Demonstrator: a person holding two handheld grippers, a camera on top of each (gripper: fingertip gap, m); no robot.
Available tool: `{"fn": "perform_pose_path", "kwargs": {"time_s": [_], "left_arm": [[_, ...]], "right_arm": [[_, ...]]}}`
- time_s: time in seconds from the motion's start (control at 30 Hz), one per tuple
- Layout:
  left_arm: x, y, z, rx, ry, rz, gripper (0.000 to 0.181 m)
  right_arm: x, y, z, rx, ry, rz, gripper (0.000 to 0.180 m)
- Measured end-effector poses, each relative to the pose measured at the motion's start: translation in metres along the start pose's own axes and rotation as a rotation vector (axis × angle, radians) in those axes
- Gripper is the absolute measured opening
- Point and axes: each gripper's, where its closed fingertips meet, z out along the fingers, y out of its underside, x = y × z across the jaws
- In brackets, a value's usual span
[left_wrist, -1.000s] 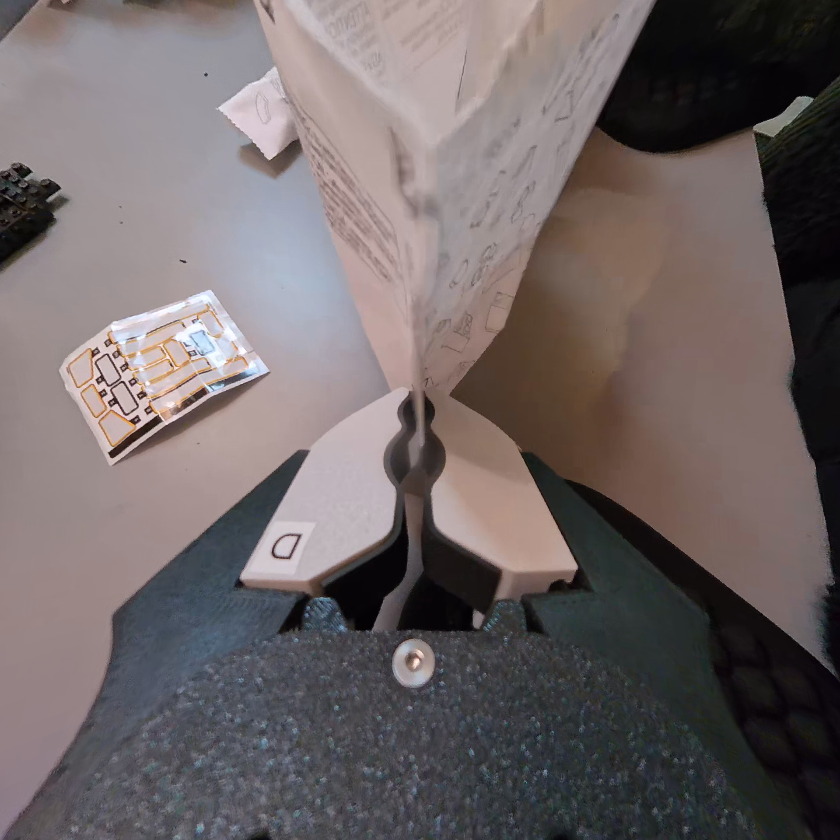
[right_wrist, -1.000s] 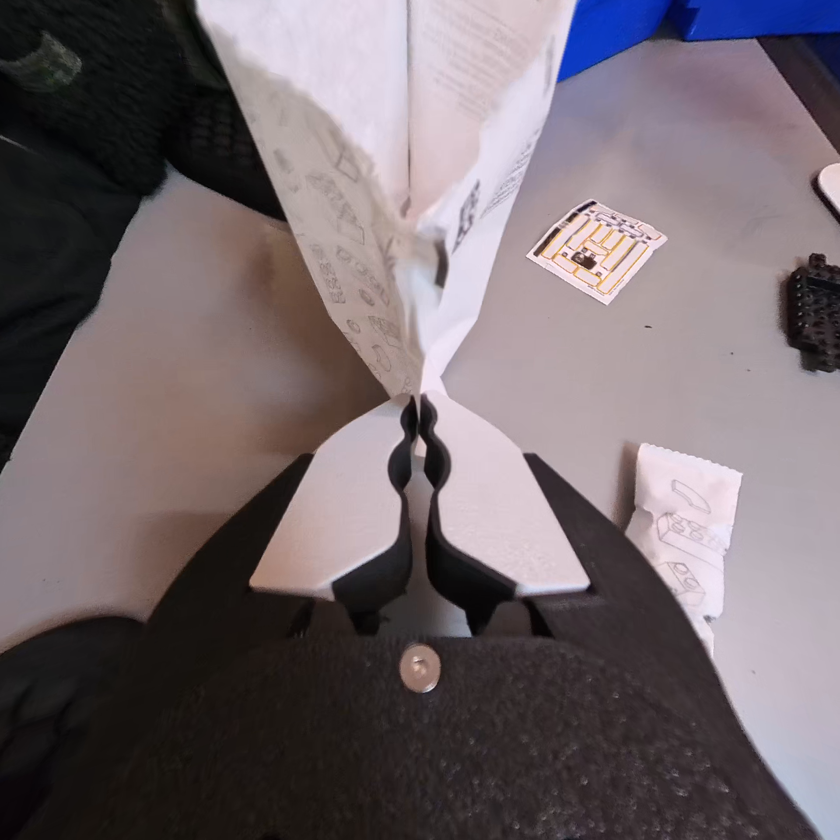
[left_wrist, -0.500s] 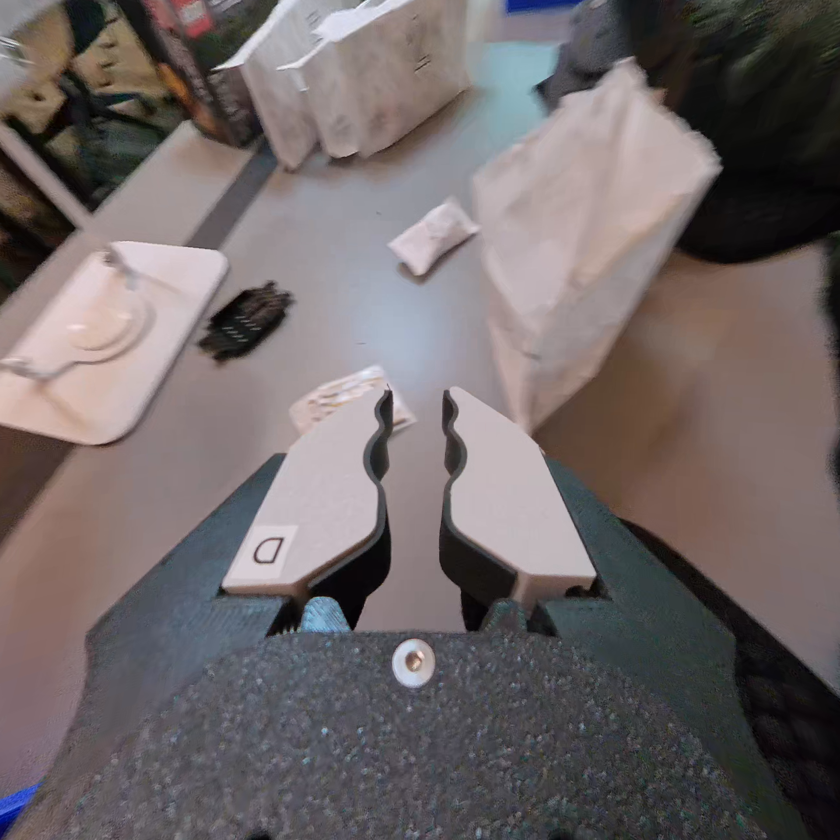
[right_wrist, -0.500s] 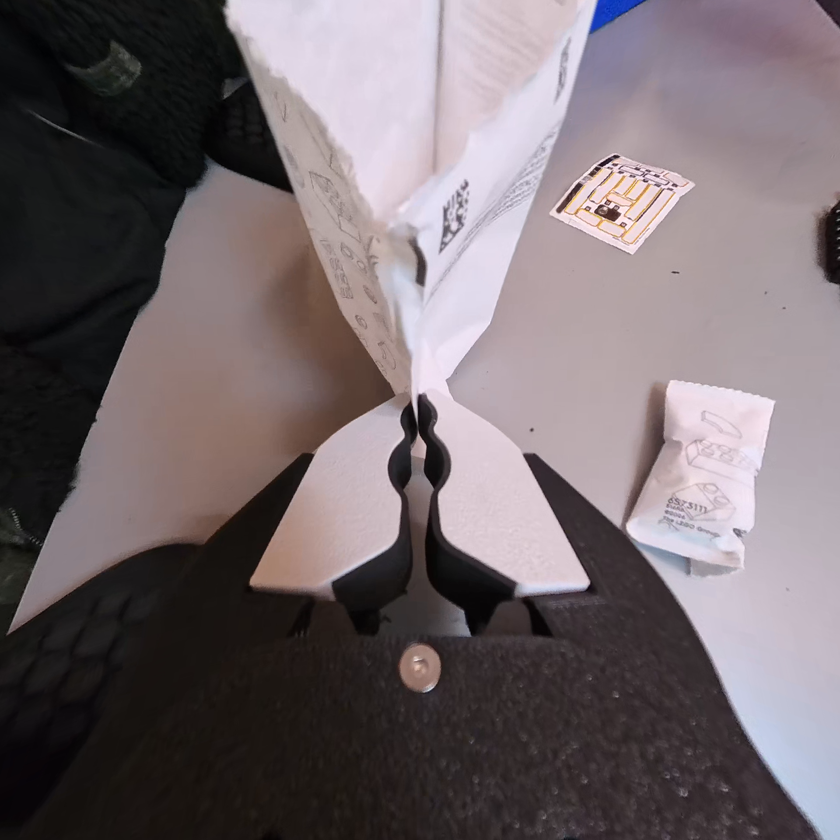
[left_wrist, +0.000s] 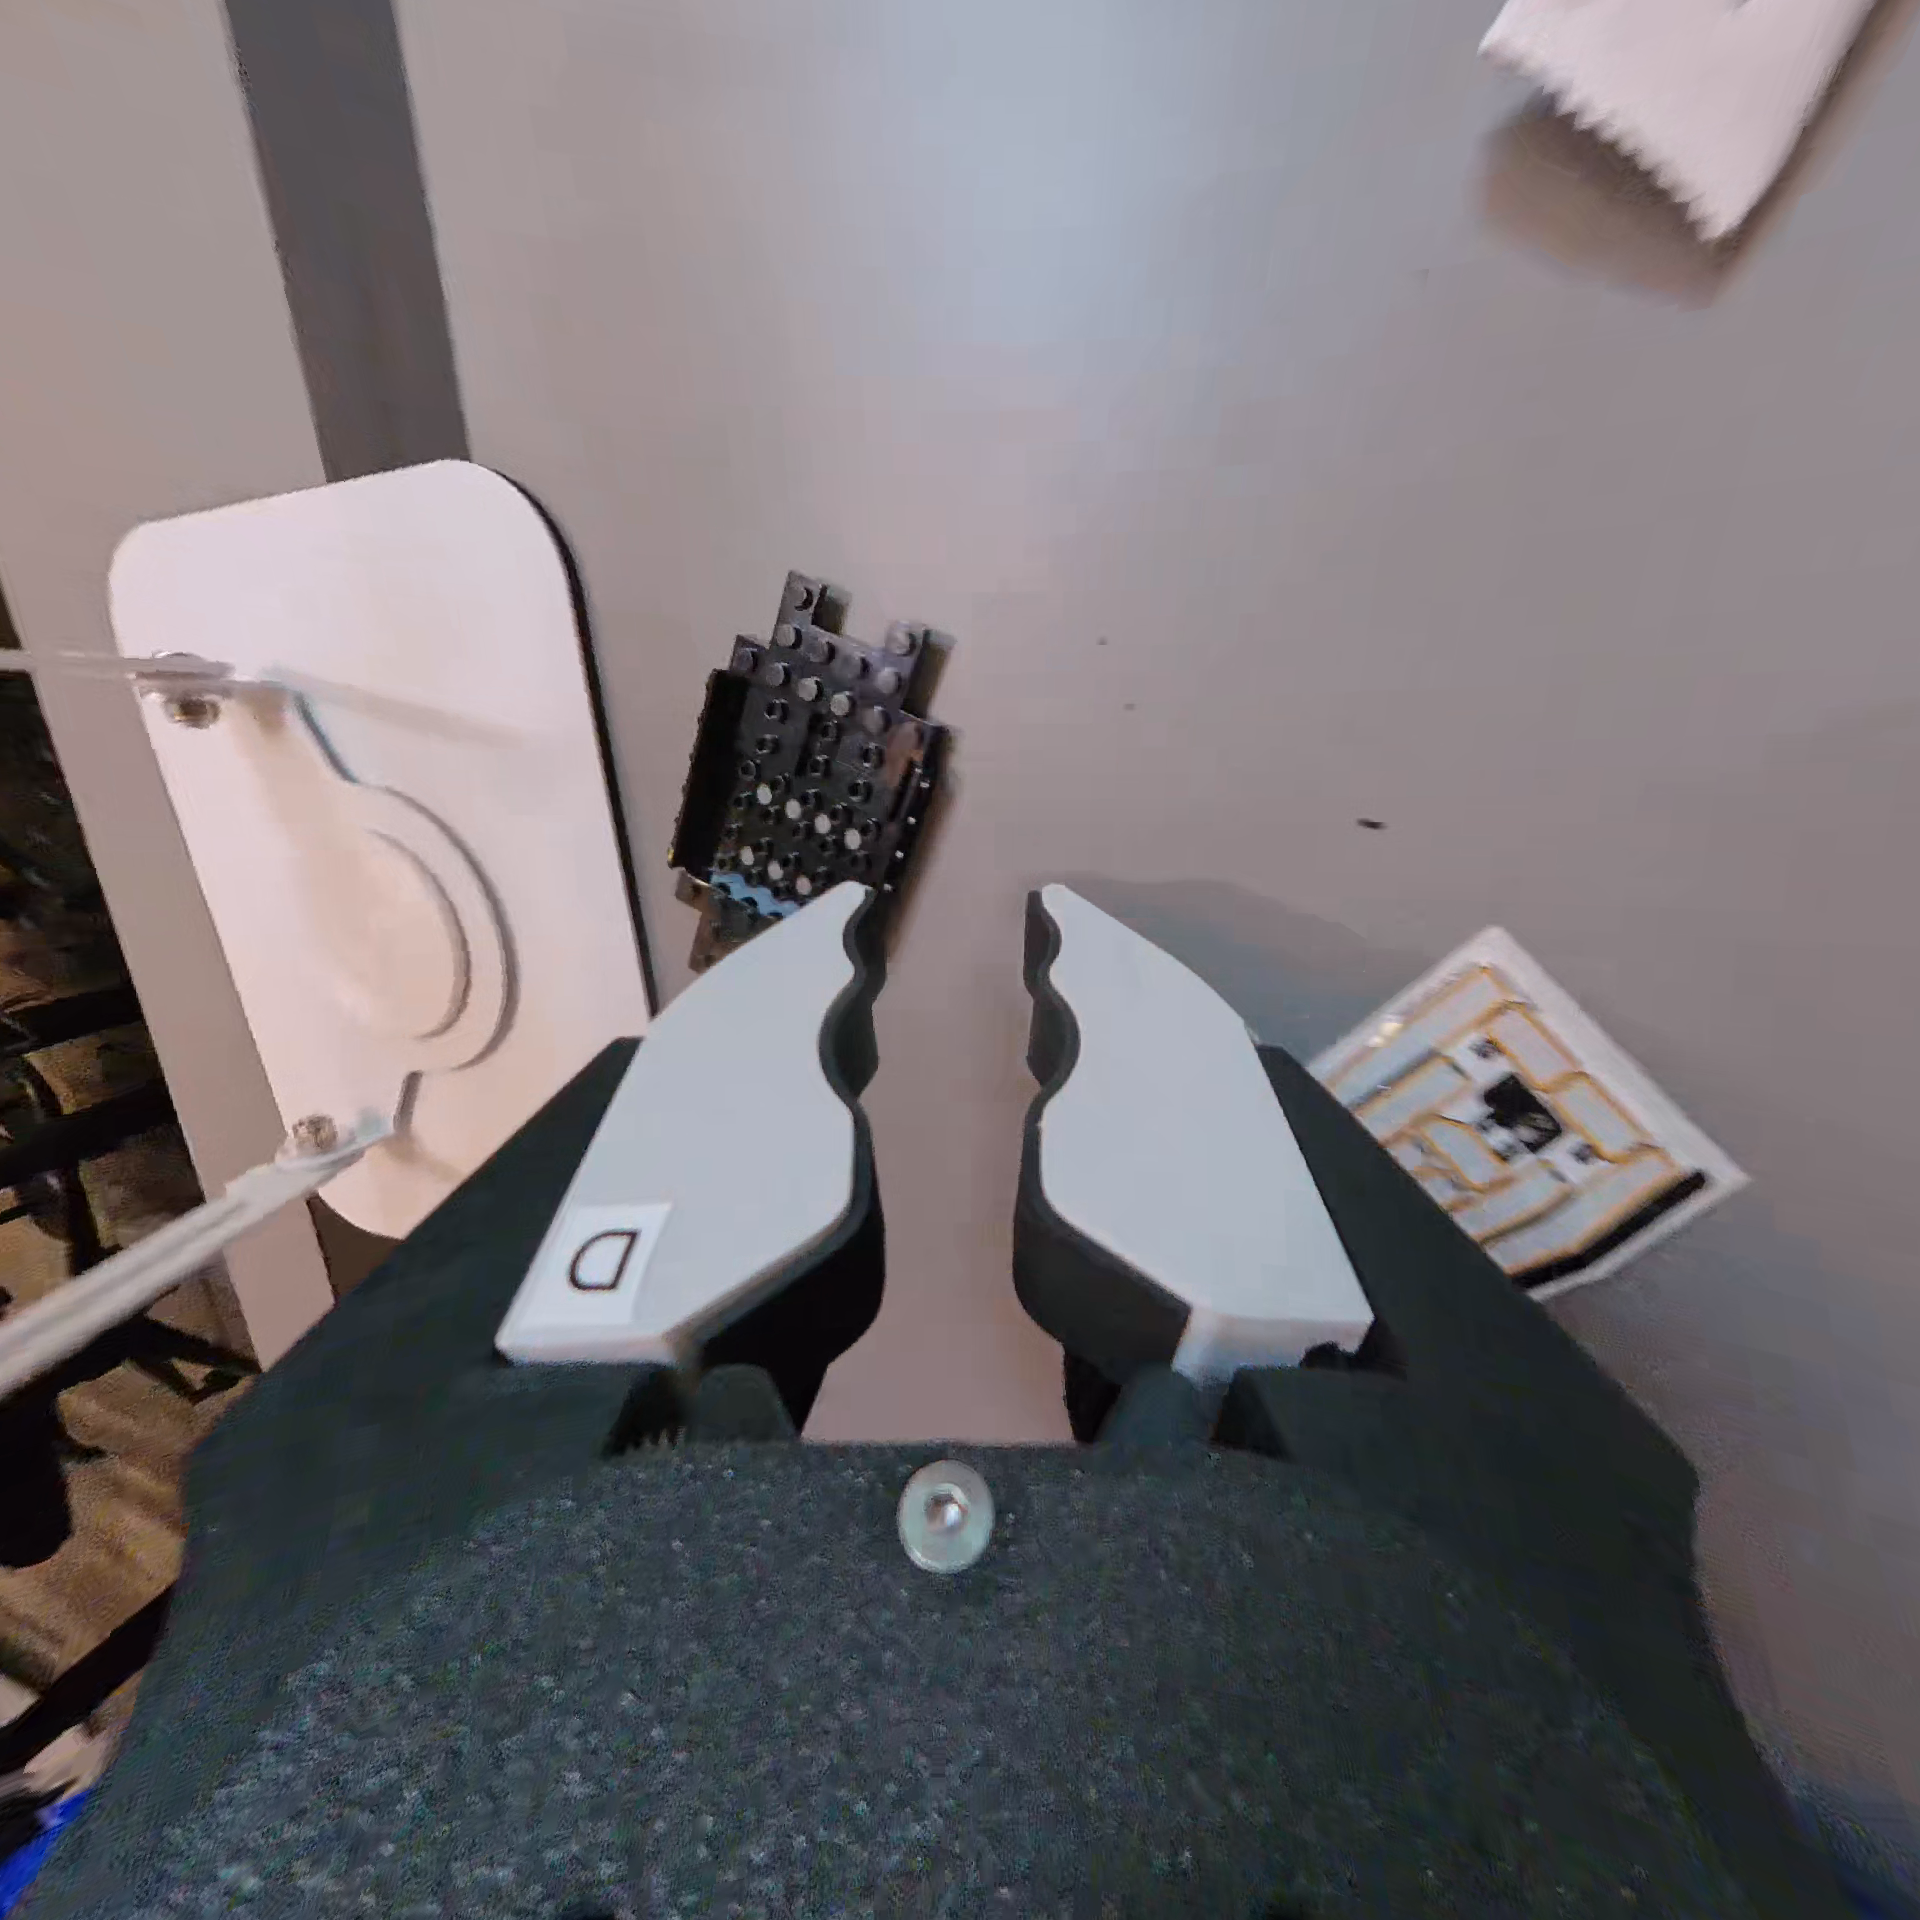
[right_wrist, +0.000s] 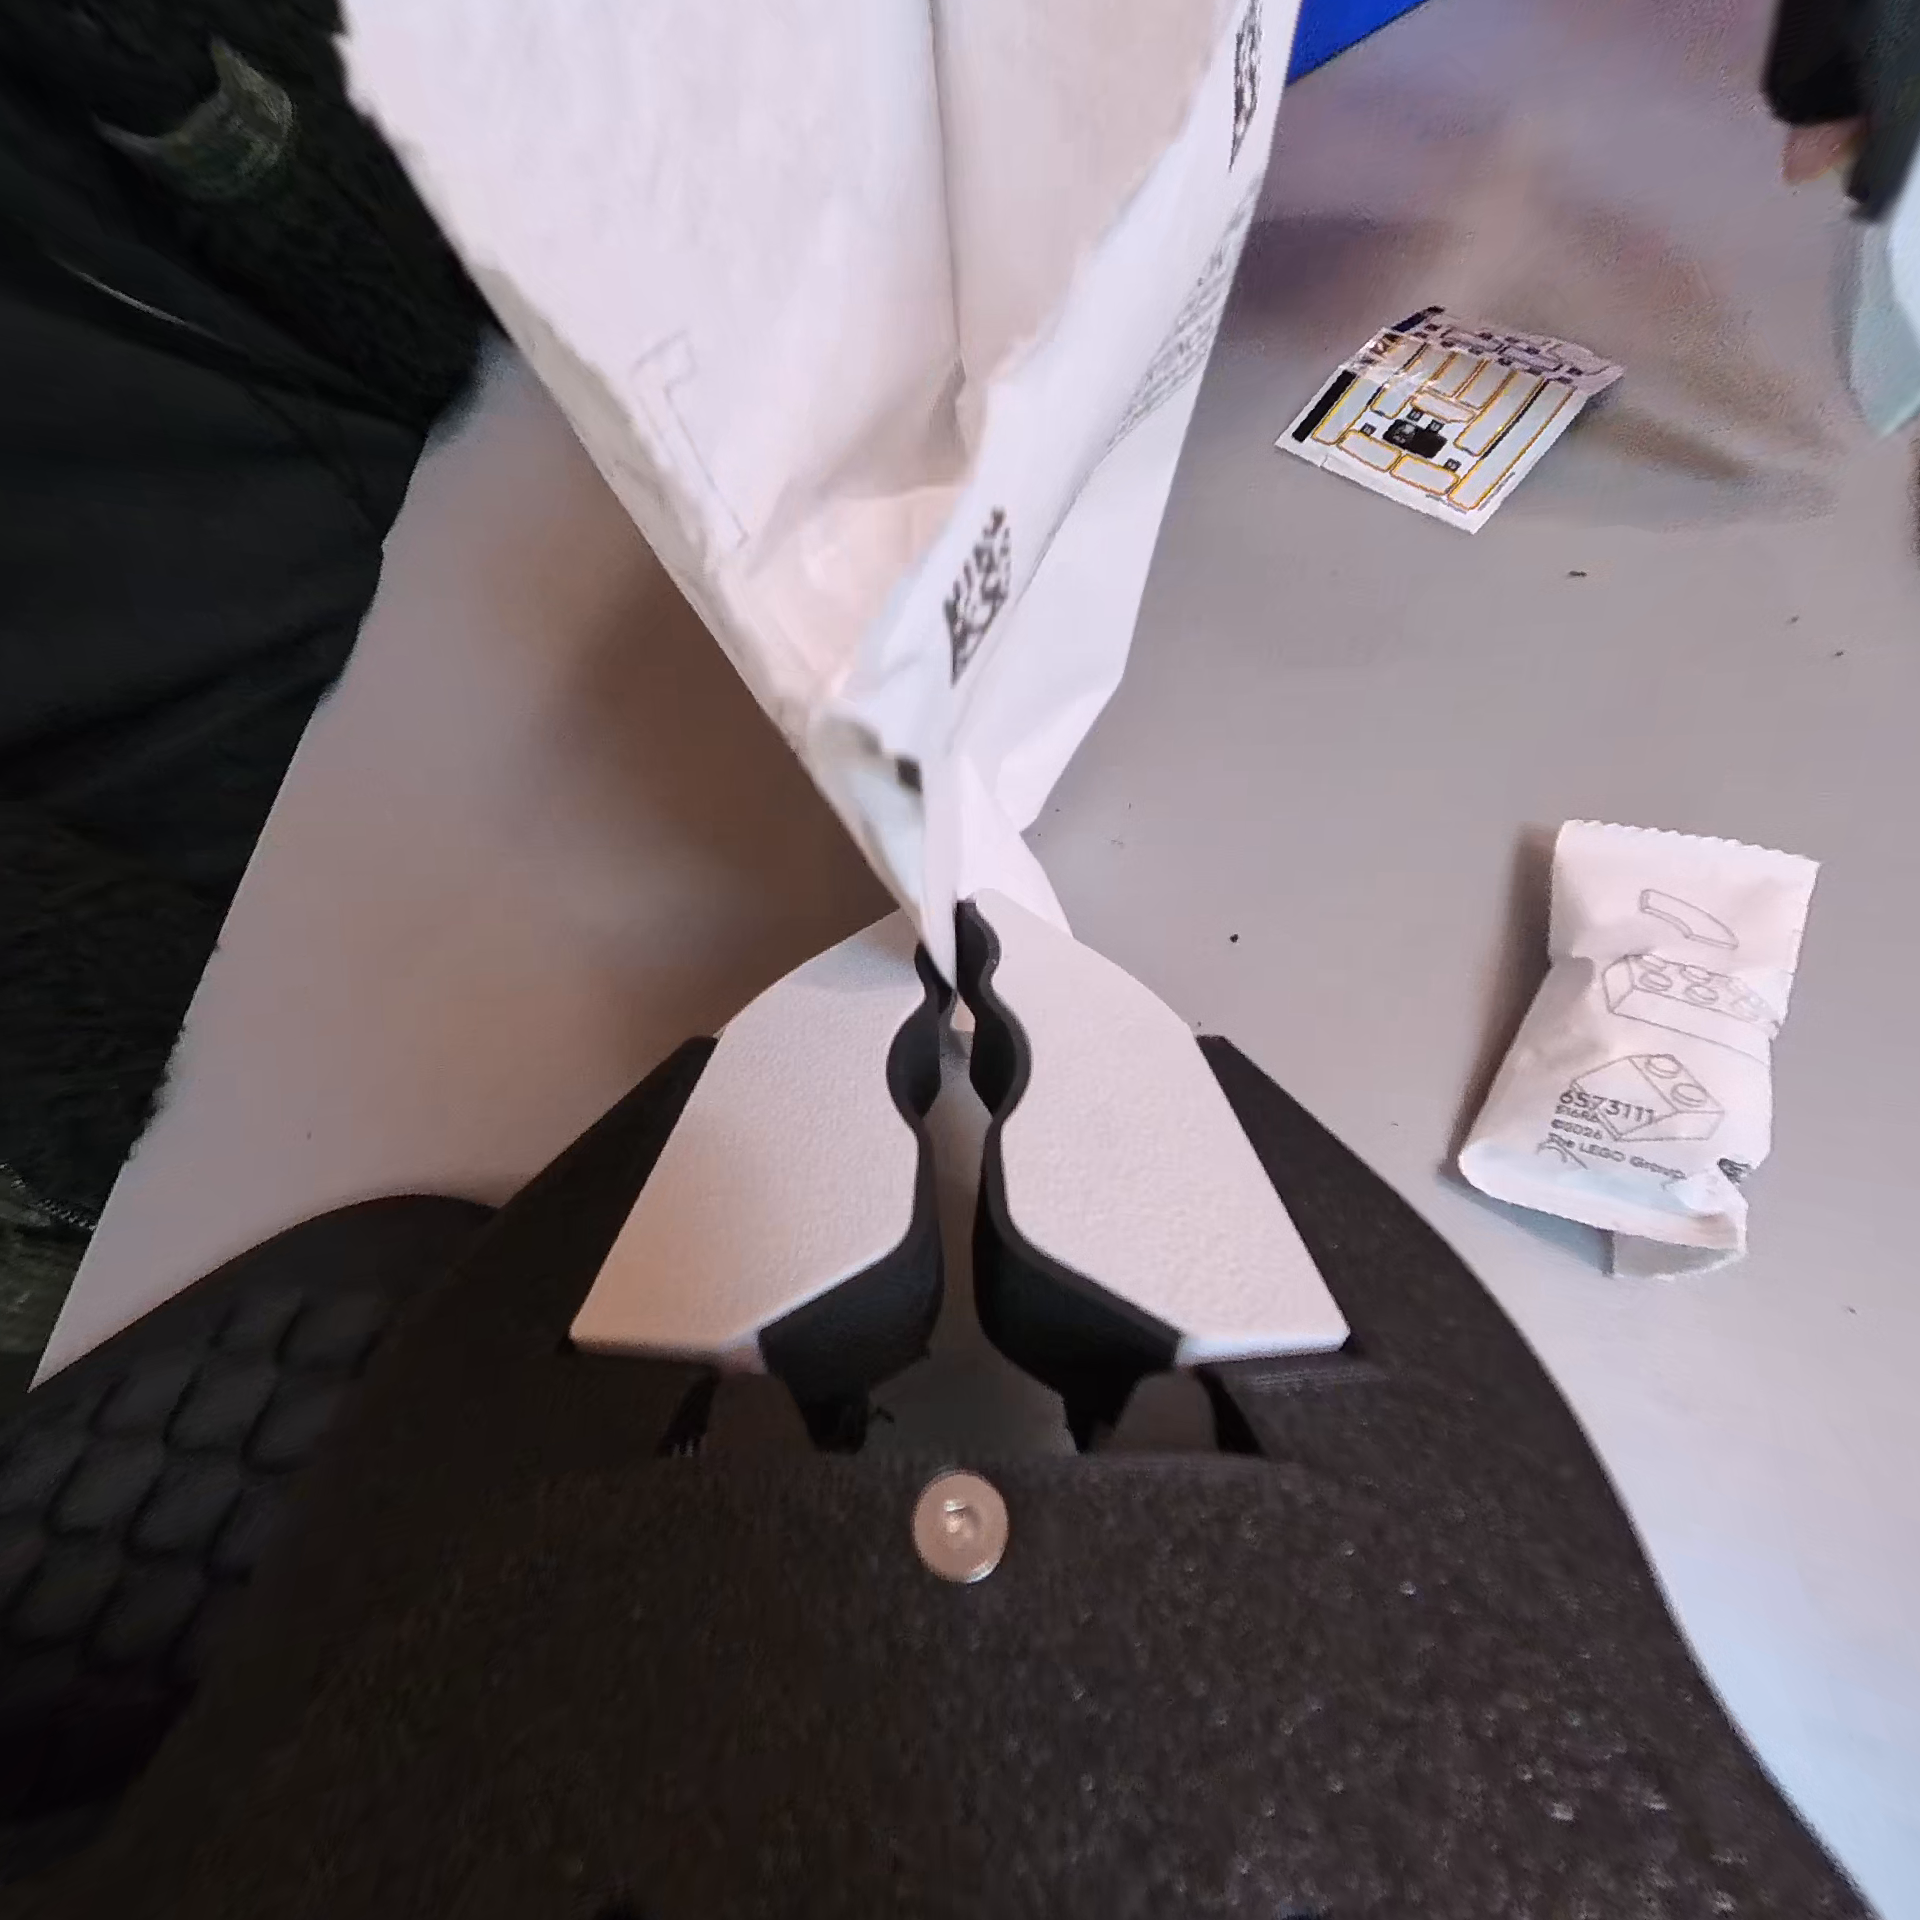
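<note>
My right gripper (right_wrist: 954, 914) is shut on a corner of a large white paper bag (right_wrist: 831, 364) and holds it up over the grey table (right_wrist: 1403, 707). My left gripper (left_wrist: 948, 909) is open and empty, pointing down at the table (left_wrist: 1143, 468). Just beyond its left fingertip lies a black assembly of studded plates (left_wrist: 816, 769). A sticker sheet with gold outlines (left_wrist: 1507, 1122) lies right of my left gripper and also shows in the right wrist view (right_wrist: 1444, 405). A small white paper packet (right_wrist: 1652, 1049) lies right of my right gripper.
A white rounded base plate with a clear stand (left_wrist: 364, 831) sits at the table's left edge. A white packet's serrated end (left_wrist: 1662, 104) shows at top right of the left wrist view. Dark clothing (right_wrist: 177, 520) lies left of the bag. The grippers' ends are close to 25 cm from one another.
My left gripper let go of the paper bag, opened and swung left and down toward the black plates. My right gripper keeps hold of the bag, which has tilted a little.
</note>
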Motion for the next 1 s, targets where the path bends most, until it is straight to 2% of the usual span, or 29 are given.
{"fn": "perform_pose_path", "kwargs": {"time_s": [0.17,0.3,0.5,0.63,0.73,0.8,0.87,0.93,1.0], "left_arm": [[-0.012,0.009,0.03,-0.137,0.077,0.041,0.031],[-0.011,0.011,0.033,-0.162,0.119,0.025,0.016],[-0.002,0.019,0.021,-0.157,-0.021,0.111,0.002],[0.008,0.003,-0.032,0.018,-0.11,0.084,0.002],[0.027,-0.026,-0.099,0.304,-0.076,0.001,0.002],[0.048,-0.049,-0.151,0.527,0.016,-0.051,0.002],[0.079,-0.067,-0.199,0.708,0.187,-0.066,0.002],[0.111,-0.077,-0.227,0.777,0.38,-0.061,0.002],[0.135,-0.077,-0.231,0.73,0.51,-0.036,0.002]], "right_arm": [[0.0,0.003,0.003,-0.013,-0.004,0.001,0.0],[0.0,0.004,0.003,-0.019,-0.001,-0.002,0.0],[0.0,0.005,0.004,-0.023,0.009,-0.006,0.0],[0.002,0.003,0.005,-0.016,0.016,0.002,0.0],[0.005,-0.001,0.008,-0.011,0.033,0.007,0.0],[0.006,-0.003,0.011,-0.012,0.042,0.007,0.0],[0.006,-0.005,0.014,-0.015,0.047,0.003,0.0],[0.006,-0.007,0.017,-0.023,0.057,-0.004,0.0],[0.007,-0.009,0.02,-0.038,0.08,-0.027,0.0]]}}
